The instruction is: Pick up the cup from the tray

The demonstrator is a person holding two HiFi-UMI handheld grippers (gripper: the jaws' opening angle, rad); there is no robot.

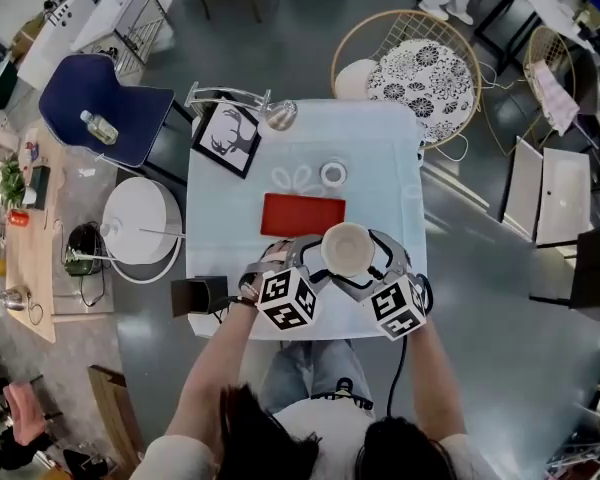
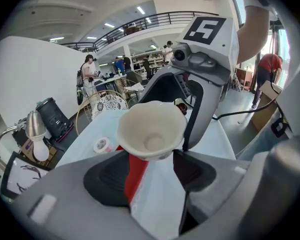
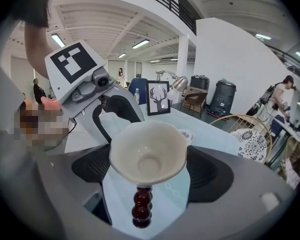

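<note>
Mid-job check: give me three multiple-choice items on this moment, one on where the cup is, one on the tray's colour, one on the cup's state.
1. Where is the cup?
A. in a sink
B. held up between the left tongs and the right tongs
C. on a shelf

2. What colour is the tray?
A. blue
B. green
C. red

3. What is inside the cup?
A. nothing
B. coffee
C. a spoon

Answers:
1 B, each gripper view shows the cup clasped between that gripper's jaws.
2 C, the head view shows a red tray.
3 A, both gripper views show its bare white inside.
</note>
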